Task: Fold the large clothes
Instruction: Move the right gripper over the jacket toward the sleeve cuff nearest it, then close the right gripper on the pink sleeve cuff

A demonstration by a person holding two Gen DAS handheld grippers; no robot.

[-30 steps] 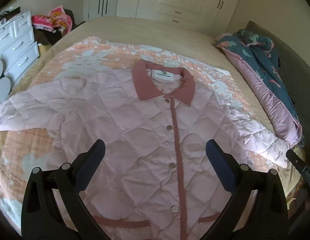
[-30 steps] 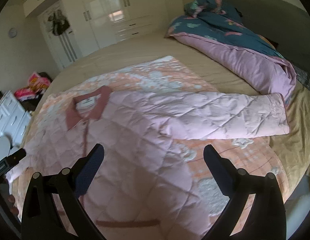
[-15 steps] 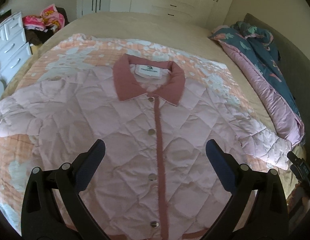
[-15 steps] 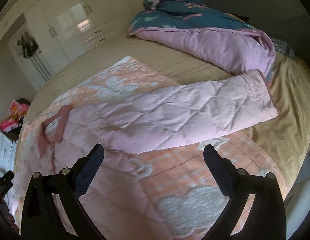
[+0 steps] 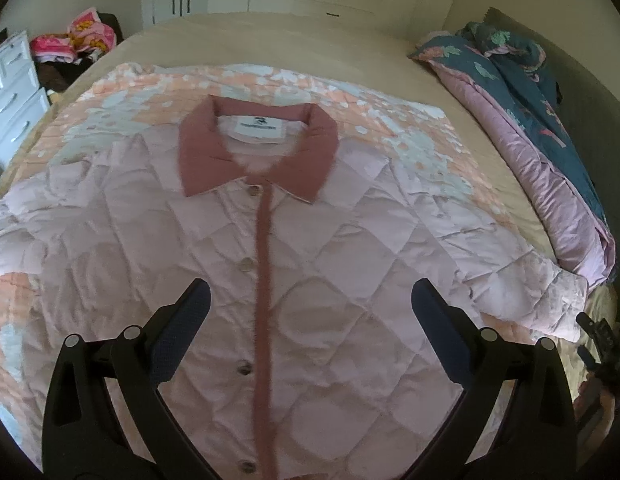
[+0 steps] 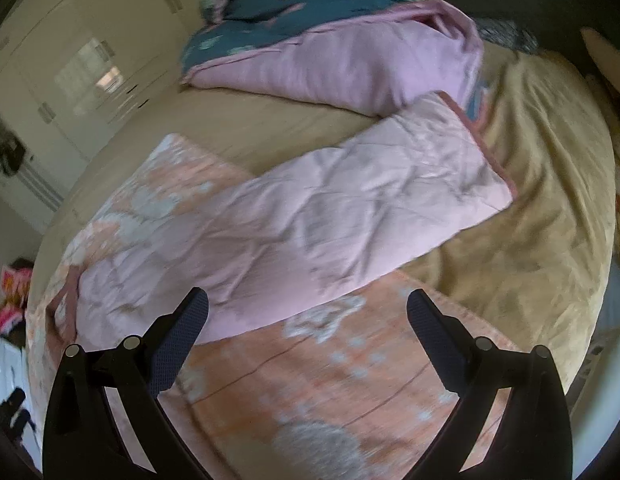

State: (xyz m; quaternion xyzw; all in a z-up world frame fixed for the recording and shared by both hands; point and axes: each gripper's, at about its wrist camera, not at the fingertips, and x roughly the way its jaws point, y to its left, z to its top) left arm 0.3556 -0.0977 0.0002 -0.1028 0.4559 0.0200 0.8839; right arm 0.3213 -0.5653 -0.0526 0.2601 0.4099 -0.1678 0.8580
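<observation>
jacket (image 5: 310, 280) on blanket (image 5: 121, 92) on bed (image 5: 269, 44), duvet (image 5: 550, 160) right

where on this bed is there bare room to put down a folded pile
The tan sheet is bare between the orange floral blanket and the wardrobe end, and also beyond the jacket's sleeve cuff. It is crowded where the pink quilted jacket covers the blanket, and along the bunched teal and pink duvet.

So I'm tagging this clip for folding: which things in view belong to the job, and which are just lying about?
Part of the job:
- pink quilted jacket, spread flat, buttoned
- its sleeve, stretched out sideways
- left hand-held gripper, open, empty
- right hand-held gripper, open, empty

Just lying about:
- orange patterned blanket under the jacket
- bunched duvet
- white drawers
- clothes pile
</observation>
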